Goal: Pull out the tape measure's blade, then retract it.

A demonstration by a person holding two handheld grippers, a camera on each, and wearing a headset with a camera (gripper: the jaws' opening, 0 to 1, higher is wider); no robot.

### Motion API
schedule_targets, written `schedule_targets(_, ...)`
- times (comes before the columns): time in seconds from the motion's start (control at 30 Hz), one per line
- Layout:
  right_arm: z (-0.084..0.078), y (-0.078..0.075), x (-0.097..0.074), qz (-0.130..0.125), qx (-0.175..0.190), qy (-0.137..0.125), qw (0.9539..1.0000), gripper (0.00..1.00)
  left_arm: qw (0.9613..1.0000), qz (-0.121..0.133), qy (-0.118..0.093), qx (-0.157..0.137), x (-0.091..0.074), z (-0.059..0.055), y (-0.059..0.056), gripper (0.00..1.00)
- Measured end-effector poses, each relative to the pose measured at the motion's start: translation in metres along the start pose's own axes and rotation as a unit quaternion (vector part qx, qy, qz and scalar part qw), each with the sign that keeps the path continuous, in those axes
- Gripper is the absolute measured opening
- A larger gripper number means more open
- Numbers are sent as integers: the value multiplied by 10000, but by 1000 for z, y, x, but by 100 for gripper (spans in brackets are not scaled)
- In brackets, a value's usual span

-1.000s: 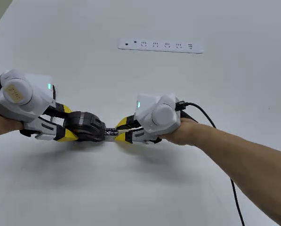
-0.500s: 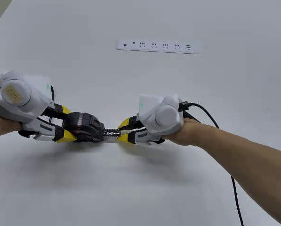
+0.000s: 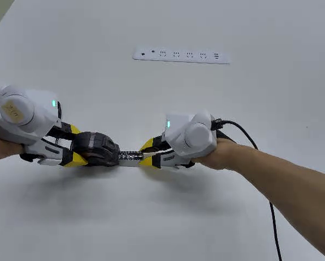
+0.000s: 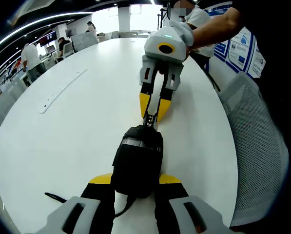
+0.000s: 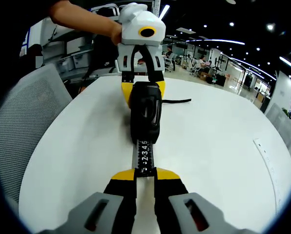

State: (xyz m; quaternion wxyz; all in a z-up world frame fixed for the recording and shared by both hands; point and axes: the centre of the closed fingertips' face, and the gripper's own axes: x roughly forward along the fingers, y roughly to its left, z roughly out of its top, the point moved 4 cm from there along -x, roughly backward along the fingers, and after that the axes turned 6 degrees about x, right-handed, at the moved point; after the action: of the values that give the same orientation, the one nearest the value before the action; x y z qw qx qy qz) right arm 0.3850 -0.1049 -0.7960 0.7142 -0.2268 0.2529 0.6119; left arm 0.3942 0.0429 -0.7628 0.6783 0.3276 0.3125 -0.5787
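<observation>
Head view: two hand-held grippers face each other tip to tip, low over the white worktop (image 3: 151, 217), with the black, rounded tape measure case (image 3: 98, 148) between them.
Left gripper (image 3: 77, 144): its yellow-tipped jaws are clamped on either side of the case. The case sits deep between them, its mouth pointing out past their tips toward the other gripper.
Right gripper (image 3: 146, 153): its jaws are pressed together on the end of the flat black blade with white numerals (image 3: 129, 155), pinching it right at their yellow tips.
Blade: a short stretch spans the gap from the case mouth to the right jaws. The right gripper view shows a few digits on it.
Done: both grips are set, and the pull-out looks only just begun.
Left: by my judgement, most of the draw-out is still to do, then the whole retraction.
Beyond the jaws: a long white power strip (image 3: 176, 55) lies well apart from both grippers.
</observation>
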Motion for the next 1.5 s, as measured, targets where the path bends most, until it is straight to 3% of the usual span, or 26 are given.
schedule_targets(1.5, -27, -2, -32, -20, 55, 105, 9999, 11, 10000, 2, -12, -21, 1, 1, 0, 28)
